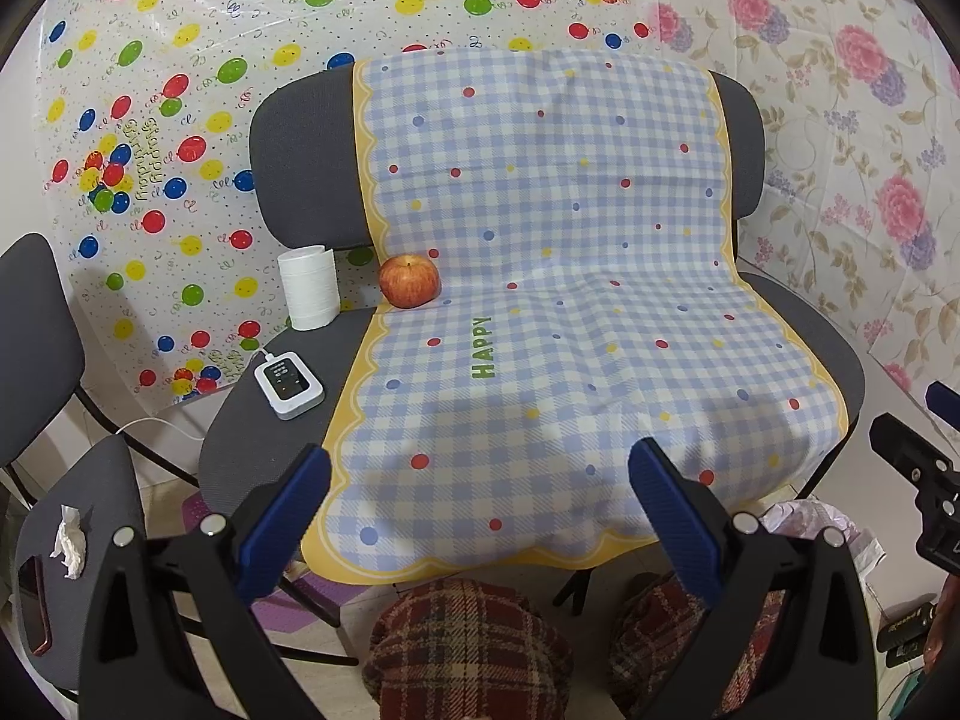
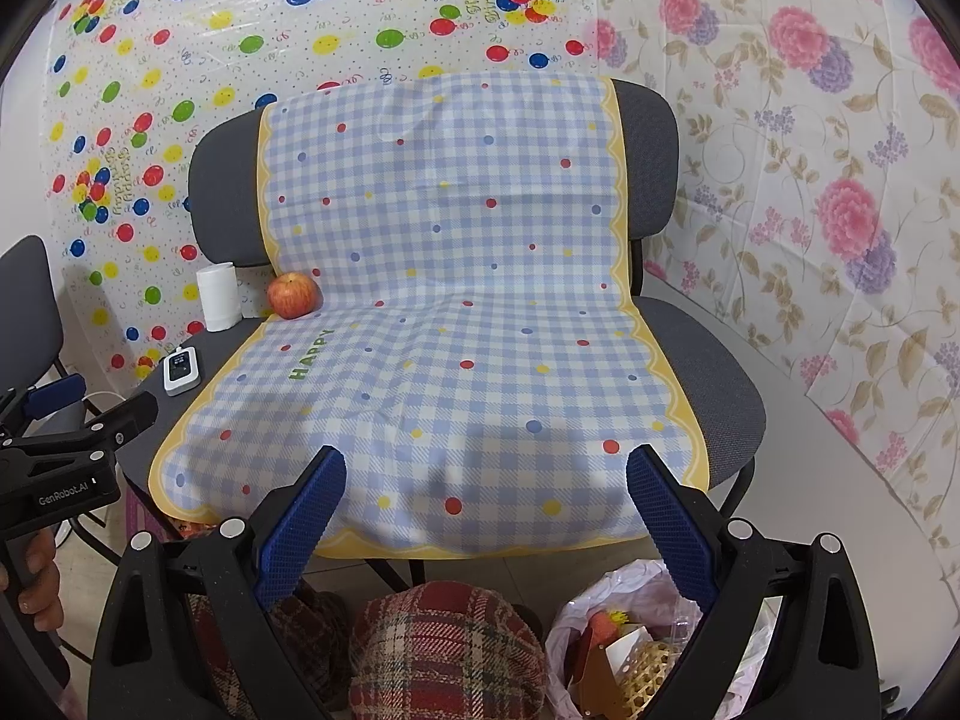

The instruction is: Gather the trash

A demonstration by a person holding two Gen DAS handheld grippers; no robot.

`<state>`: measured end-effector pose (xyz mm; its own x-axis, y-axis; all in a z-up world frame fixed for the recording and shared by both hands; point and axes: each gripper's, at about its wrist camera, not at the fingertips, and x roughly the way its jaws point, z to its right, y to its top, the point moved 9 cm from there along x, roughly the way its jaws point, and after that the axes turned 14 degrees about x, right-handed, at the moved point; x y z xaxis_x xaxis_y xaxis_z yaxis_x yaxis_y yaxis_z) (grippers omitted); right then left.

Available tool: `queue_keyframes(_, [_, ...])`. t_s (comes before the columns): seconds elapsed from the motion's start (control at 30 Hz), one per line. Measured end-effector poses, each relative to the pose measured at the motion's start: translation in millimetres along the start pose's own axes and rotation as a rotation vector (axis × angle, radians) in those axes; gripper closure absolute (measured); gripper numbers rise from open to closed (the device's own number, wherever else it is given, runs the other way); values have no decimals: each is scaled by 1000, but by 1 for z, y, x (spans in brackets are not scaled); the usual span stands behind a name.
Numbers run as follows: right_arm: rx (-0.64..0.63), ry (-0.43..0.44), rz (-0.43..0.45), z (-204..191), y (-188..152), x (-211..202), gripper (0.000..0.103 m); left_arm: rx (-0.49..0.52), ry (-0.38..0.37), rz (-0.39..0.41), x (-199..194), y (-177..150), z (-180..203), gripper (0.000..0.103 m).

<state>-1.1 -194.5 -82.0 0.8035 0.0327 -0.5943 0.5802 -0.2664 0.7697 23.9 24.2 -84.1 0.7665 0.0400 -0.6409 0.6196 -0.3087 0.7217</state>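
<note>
A grey chair [image 1: 804, 348] [image 2: 714, 372] carries a blue checked cloth [image 1: 540, 300] [image 2: 456, 330]. A crumpled white tissue [image 1: 71, 543] lies on a second grey chair [image 1: 102, 480] at the lower left. A white plastic bag [image 2: 576, 618] [image 1: 822, 519] with several pieces of trash stands on the floor at the lower right. My left gripper [image 1: 480, 510] is open and empty in front of the cloth's front edge. My right gripper [image 2: 486, 510] is open and empty, above the floor beside the bag.
A red apple [image 1: 409, 279] [image 2: 294, 295], a white paper roll [image 1: 309, 287] [image 2: 218, 296] and a small white device with a cable [image 1: 289, 384] [image 2: 182, 369] sit at the chair's left. A phone [image 1: 35, 606] lies beside the tissue. Plaid slippers [image 1: 468, 648] [image 2: 444, 654] are below.
</note>
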Motion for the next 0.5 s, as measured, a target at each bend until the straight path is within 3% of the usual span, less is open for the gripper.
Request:
queue_keyframes(0.37, [21, -11, -20, 6, -2, 12, 9, 19, -3, -6, 11, 2, 2, 6])
queue_keyframes(0.5, [41, -47, -7, 29, 12, 30, 9, 24, -24, -25, 30, 1, 8, 6])
